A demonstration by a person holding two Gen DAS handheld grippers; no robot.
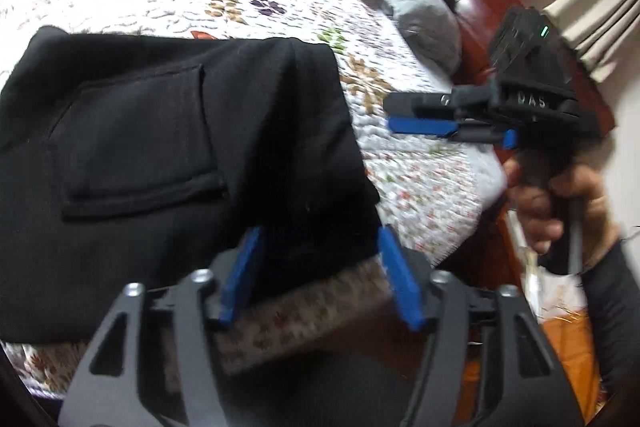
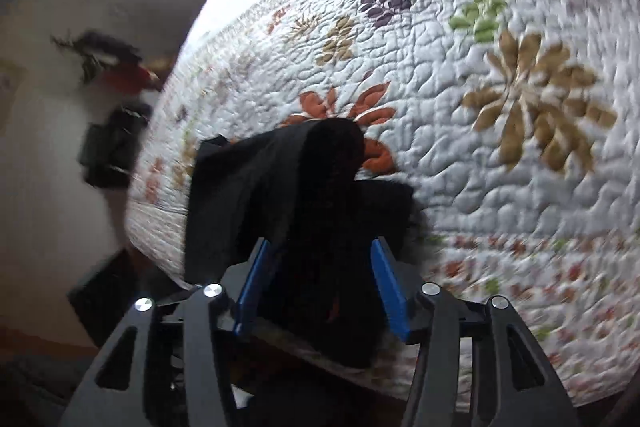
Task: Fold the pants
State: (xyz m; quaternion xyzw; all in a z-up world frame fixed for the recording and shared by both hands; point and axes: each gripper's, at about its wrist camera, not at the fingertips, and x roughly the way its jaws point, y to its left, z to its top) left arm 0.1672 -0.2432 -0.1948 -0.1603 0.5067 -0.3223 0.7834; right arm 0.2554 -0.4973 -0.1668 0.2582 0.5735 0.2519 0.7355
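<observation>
Black pants (image 1: 168, 163) lie folded on a bed covered by a white floral quilt (image 1: 400, 163), near its edge. The left claw (image 1: 320, 279) is spread, its blue pads (image 1: 240, 279) standing clear on either side of the pants' near corner without pinching it. The right claw (image 2: 322, 287) is likewise spread with dark cloth between its pads, and appears in the left view off to the right above the quilt, gripped by a hand (image 1: 560, 203).

- The left wrist view looks forward and down along its blue fingers (image 1: 240, 279), close over the black pants (image 1: 168, 155) at the bed's (image 1: 420, 195) near edge.
- The right wrist view, also tilted down and close (blurred), faces the bed from its side.
- Both share the pants and the floral quilt (image 2: 500, 167).
</observation>
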